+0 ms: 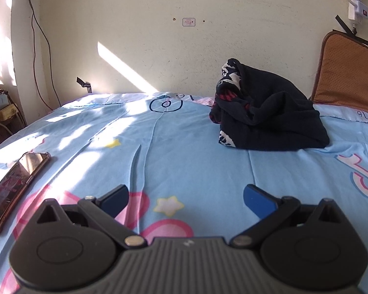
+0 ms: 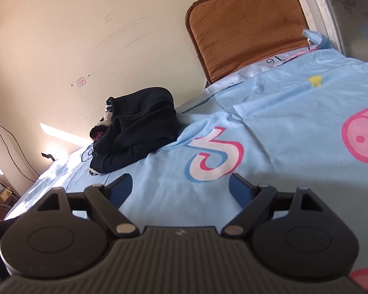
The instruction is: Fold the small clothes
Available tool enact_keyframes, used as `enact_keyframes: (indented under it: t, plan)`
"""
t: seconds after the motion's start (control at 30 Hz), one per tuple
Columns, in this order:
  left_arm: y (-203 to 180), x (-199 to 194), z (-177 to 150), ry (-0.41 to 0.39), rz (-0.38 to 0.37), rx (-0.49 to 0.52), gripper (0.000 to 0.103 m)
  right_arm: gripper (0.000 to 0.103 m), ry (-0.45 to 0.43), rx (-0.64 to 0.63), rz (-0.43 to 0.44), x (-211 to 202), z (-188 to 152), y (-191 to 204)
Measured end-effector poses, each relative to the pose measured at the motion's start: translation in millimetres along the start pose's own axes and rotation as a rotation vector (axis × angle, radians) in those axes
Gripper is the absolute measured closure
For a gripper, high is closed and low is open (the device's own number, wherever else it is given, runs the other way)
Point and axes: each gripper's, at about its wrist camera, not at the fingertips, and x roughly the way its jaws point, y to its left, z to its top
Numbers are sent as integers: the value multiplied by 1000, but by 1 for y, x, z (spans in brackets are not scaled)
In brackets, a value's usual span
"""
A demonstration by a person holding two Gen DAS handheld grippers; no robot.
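Note:
A black garment [image 1: 269, 112] with white and red patterned patches lies crumpled in a heap on the light blue printed bedsheet [image 1: 184, 152], toward the far right near the wall. In the right wrist view the same black garment [image 2: 137, 127] sits ahead and to the left. My left gripper [image 1: 186, 197] hovers low over the sheet, well short of the heap, its blue-padded jaws wide apart with nothing between them. My right gripper [image 2: 180, 187] is open too, over a pink and blue logo print, empty.
A phone [image 1: 17, 183] in a brown case lies on the sheet at the left. A brown cushion [image 2: 247, 27] leans on the cream wall behind the bed. Cables and a power strip [image 1: 358, 2] hang on the wall. The bed's left edge drops off near a cluttered stand [image 1: 0, 107].

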Motion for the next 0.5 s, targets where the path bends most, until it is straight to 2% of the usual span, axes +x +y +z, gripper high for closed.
enact_keyframes:
  t: [0.5]
  plan:
    - [-4, 2, 0, 23, -32, 41, 0, 15, 26, -19, 16, 2, 0, 1]
